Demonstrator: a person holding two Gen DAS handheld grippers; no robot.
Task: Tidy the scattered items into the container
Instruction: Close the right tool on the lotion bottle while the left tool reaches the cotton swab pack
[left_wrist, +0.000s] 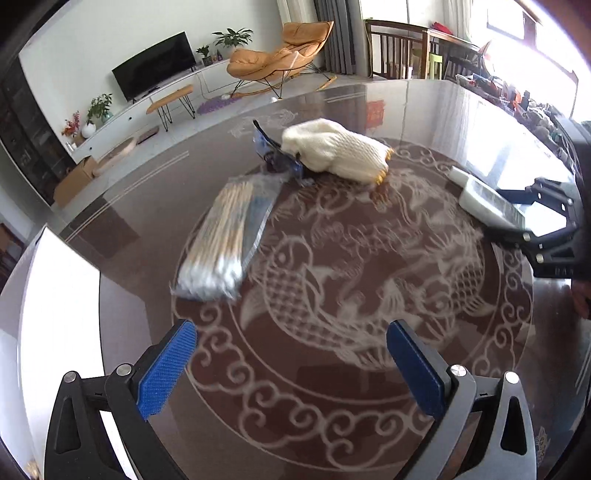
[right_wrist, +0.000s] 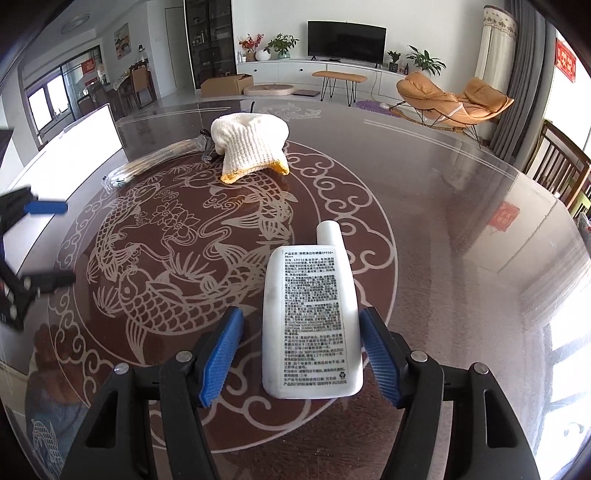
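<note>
A white sunscreen bottle (right_wrist: 310, 321) lies flat on the glass table between the jaws of my right gripper (right_wrist: 301, 350), which is open; the right pad is close to or touching its side, the left pad stands apart. The bottle also shows in the left wrist view (left_wrist: 487, 201). My left gripper (left_wrist: 291, 362) is open and empty above the table. A pack of cotton swabs (left_wrist: 225, 236) lies ahead of it to the left. A cream knit glove (left_wrist: 336, 151) lies beyond, partly on a blue packet (left_wrist: 269, 147). The glove (right_wrist: 251, 144) and swabs (right_wrist: 155, 162) show far off in the right wrist view.
The round glass table (right_wrist: 461, 229) has a fish pattern. A white container (left_wrist: 62, 295) stands at the table's left edge; it also shows in the right wrist view (right_wrist: 74, 147). Chairs (right_wrist: 557, 166) stand beyond the far right rim.
</note>
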